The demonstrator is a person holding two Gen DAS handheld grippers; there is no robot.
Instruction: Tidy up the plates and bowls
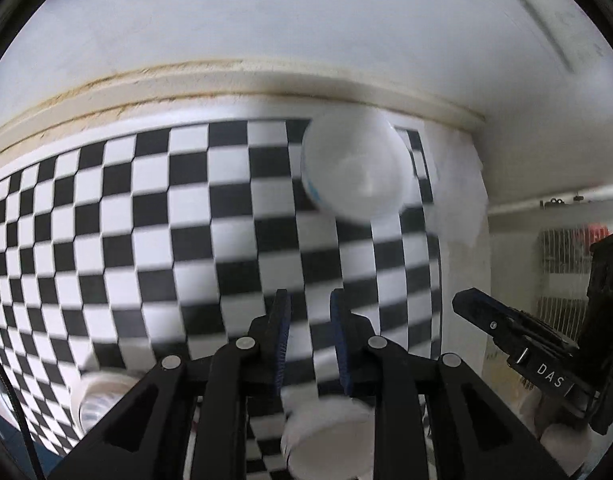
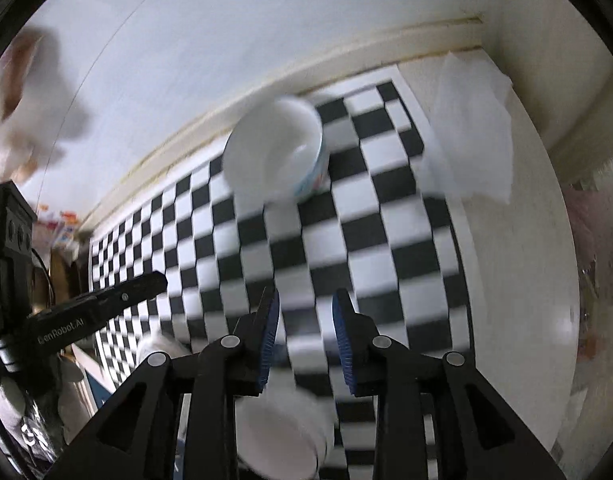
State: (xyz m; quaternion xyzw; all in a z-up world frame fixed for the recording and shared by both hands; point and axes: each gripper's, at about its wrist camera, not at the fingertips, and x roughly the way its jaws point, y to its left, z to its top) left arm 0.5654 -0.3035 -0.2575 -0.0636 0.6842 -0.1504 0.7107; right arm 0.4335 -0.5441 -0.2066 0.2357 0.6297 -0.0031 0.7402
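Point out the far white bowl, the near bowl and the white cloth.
far white bowl [image 2: 274,152]: right wrist view, inner wall.
near bowl [image 2: 278,436]: right wrist view, inside.
white cloth [image 2: 470,128]: right wrist view, middle.

**Legible markings, both wrist views**

Left wrist view: white capitals "DAS" on the black body of the right gripper [image 1: 546,374], seen at the lower right; the word may be cut off, only these three letters read.

Right wrist view: white lettering "GenRobot.AI" along the black body of the left gripper [image 2: 62,330], seen at the lower left.

Coloured packaging at the far left edge is too blurred to read.
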